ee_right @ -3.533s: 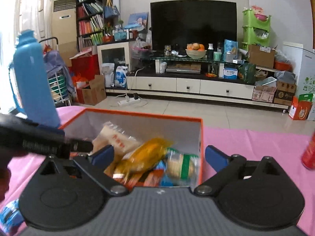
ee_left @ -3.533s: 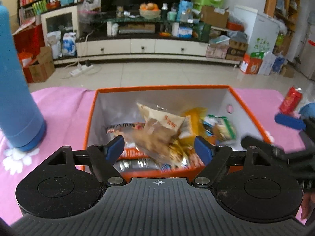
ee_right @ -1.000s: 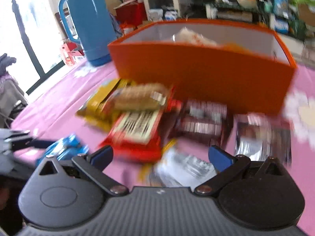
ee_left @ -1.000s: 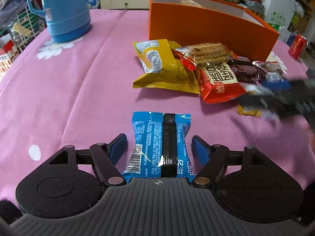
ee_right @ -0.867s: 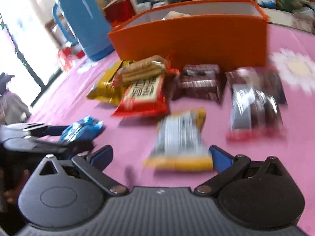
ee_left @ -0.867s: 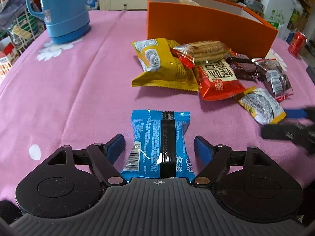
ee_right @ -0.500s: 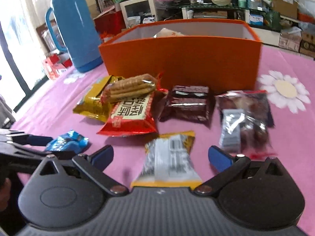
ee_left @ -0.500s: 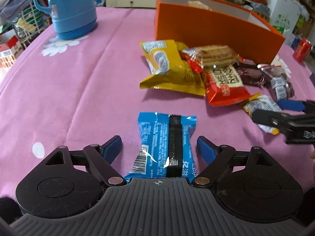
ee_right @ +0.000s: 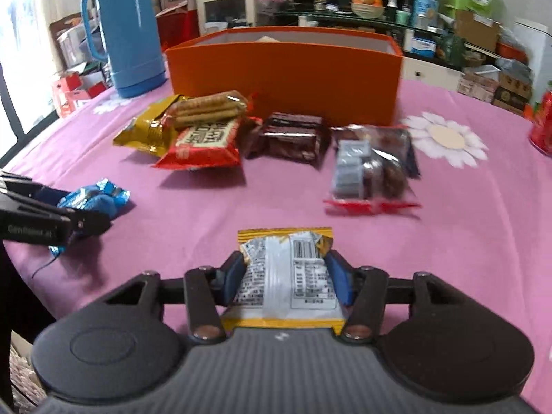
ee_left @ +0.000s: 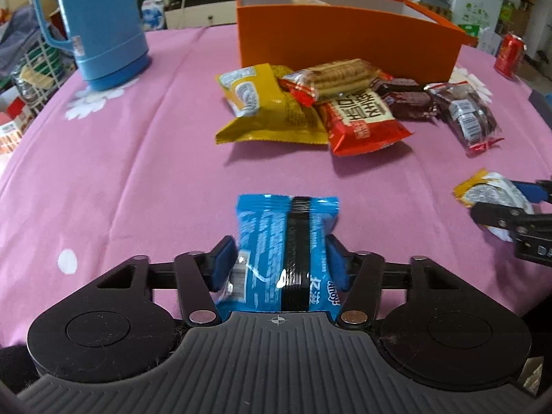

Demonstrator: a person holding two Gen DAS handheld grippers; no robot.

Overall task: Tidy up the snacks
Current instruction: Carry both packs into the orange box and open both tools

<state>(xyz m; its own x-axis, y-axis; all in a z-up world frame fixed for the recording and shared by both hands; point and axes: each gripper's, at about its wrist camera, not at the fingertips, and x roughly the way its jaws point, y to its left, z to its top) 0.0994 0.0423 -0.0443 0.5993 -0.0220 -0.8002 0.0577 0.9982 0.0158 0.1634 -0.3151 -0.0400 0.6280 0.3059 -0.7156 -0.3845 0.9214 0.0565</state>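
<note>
Left wrist cam sits low behind the left gripper [ee_left: 279, 262], close to the pink tablecloth [ee_left: 138, 172], facing the orange box [ee_left: 345, 38] beyond the jaws. Right wrist cam sits likewise behind the right gripper [ee_right: 286, 279], facing the same box [ee_right: 286, 72]. The 2 views share the box, the snack pile [ee_left: 310, 103] [ee_right: 207, 127] ahead of the jaws, and the blue thermos [ee_left: 100, 27] [ee_right: 131, 31] far left. Each cam catches the other gripper at its frame edge.

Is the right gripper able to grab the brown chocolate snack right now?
Probably not yet: the right gripper is shut on the yellow-edged packet. The brown chocolate snack lies uncovered ahead, before the orange box.
</note>
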